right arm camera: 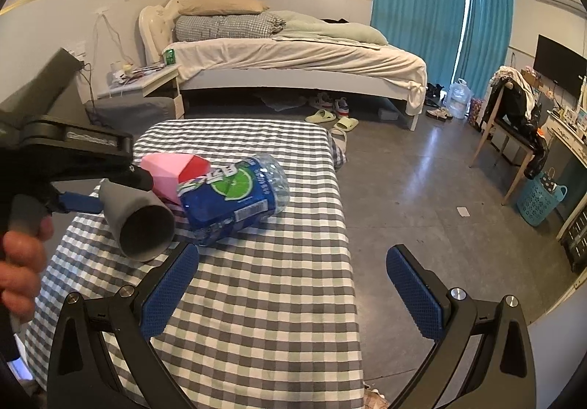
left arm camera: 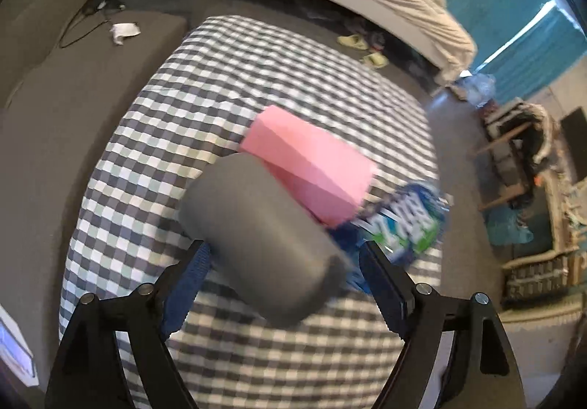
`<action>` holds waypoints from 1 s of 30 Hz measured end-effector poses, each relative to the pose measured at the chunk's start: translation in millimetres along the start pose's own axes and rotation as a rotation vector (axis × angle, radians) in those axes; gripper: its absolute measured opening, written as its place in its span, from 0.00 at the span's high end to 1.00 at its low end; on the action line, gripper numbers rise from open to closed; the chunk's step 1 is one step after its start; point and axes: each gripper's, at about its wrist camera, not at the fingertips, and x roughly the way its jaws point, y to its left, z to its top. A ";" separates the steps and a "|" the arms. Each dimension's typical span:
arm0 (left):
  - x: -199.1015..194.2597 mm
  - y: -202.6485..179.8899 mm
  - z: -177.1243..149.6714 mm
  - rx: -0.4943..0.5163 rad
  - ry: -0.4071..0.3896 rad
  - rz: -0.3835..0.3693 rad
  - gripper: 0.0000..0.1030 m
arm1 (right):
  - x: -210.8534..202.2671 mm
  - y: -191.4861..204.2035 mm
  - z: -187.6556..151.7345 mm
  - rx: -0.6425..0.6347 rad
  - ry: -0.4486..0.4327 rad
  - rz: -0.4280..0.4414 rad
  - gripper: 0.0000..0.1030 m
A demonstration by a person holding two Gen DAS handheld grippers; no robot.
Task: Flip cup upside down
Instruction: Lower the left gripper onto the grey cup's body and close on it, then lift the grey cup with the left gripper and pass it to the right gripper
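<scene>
A bedroom with a bed (right arm camera: 293, 57) and teal curtains (right arm camera: 418, 5) lies behind the checked worktop (right arm camera: 256, 299) I am working over. The grey cup (right arm camera: 137, 216) hangs lifted above it, clenched in my left gripper (left arm camera: 282, 262) and tipped on its side, so I judge the flip about half done and the next move to be rolling it further until the mouth faces down, then setting it clear of the pink box (left arm camera: 312, 159) and the bottle (right arm camera: 234, 200) just beside. Only the right wrist view shows the cup's open mouth and my right gripper (right arm camera: 293, 284) spread wide and empty; the left view shows just the blurred wall.
</scene>
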 end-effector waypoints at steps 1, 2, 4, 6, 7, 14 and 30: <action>8.2 1.2 3.1 -0.009 0.022 0.006 0.16 | 2.3 -2.2 -0.4 0.005 0.005 -0.002 0.00; 15.6 -1.7 -0.3 -0.026 0.028 -0.006 0.16 | 4.5 -4.5 -0.7 0.010 0.011 -0.004 0.00; 19.6 1.3 0.1 -0.046 0.036 -0.015 0.15 | 9.9 -9.1 -1.1 0.021 0.025 -0.005 0.00; 24.9 1.2 4.3 -0.050 0.056 -0.022 0.15 | 15.1 -11.2 -1.9 0.031 0.036 -0.007 0.00; 26.5 -0.8 5.3 -0.054 0.065 -0.028 0.14 | 17.5 -11.8 -2.2 0.034 0.040 -0.005 0.00; 43.4 2.9 -5.4 -0.045 0.263 -0.124 0.29 | 23.4 -5.1 -3.0 0.014 0.045 0.002 0.00; -9.7 6.2 -112.6 0.217 0.251 -0.066 0.29 | -11.0 -7.8 0.1 0.034 -0.020 0.012 0.00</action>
